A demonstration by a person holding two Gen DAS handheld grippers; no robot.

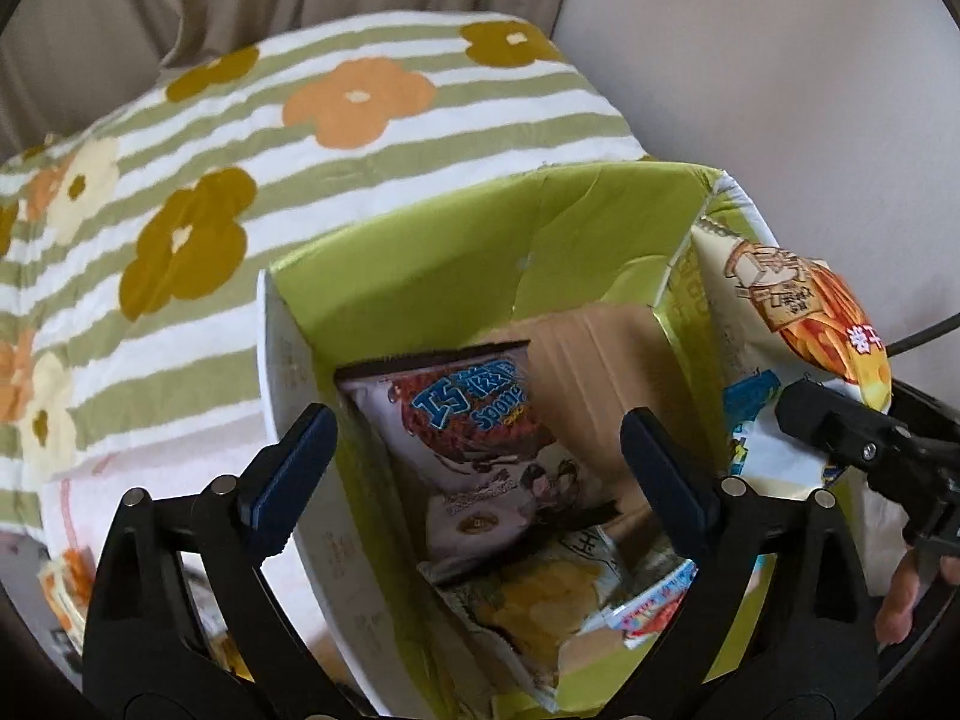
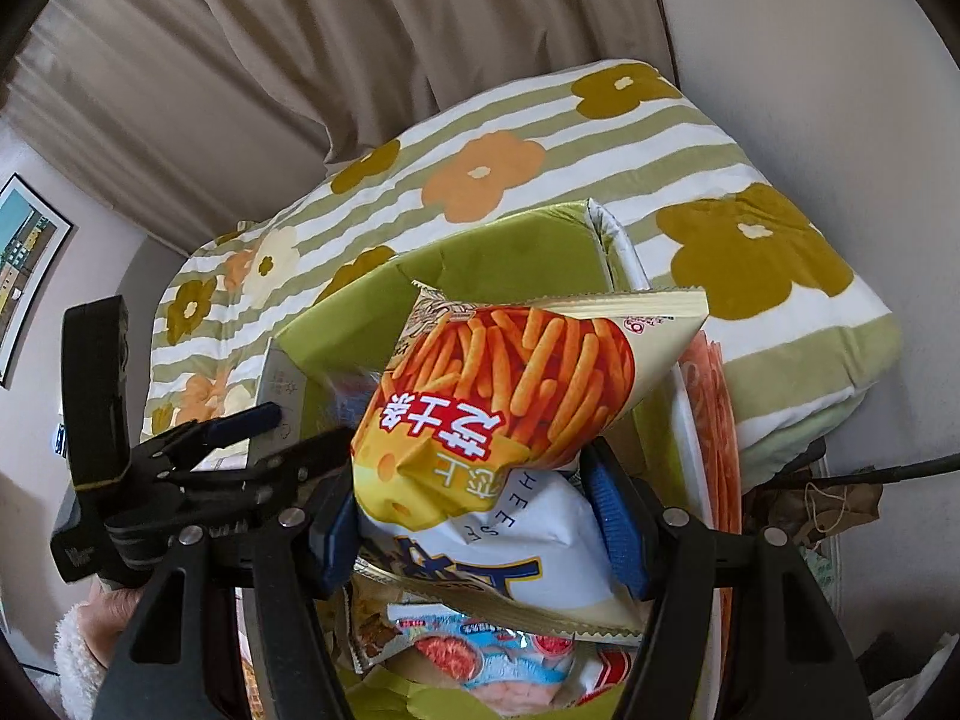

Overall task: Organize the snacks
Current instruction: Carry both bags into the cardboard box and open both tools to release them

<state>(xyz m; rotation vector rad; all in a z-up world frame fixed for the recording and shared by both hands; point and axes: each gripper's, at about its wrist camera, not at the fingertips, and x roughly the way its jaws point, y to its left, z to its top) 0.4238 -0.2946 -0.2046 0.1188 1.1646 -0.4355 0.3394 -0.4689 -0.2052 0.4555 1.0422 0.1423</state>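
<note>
A green-lined cardboard box [image 1: 456,228] stands on a flowered, striped bedcover. Inside lie a chocolate snack bag [image 1: 480,438], a potato chip bag [image 1: 540,600] and a small red-and-blue packet [image 1: 654,600]. My left gripper [image 1: 474,474] is open and empty, its fingers over the box's left side. My right gripper [image 2: 474,516] is shut on a cheese-stick snack bag [image 2: 504,396] and holds it above the box [image 2: 510,252]. That bag [image 1: 798,312] also shows at the box's right rim in the left wrist view, with the right gripper [image 1: 840,426] below it.
The striped bedcover [image 1: 300,138] with brown and orange flowers surrounds the box. Beige curtains [image 2: 360,48] hang behind. More snack packets [image 1: 66,594] lie at the lower left. A framed picture [image 2: 24,264] hangs on the left wall. An orange packet [image 2: 714,420] lies beside the box's right wall.
</note>
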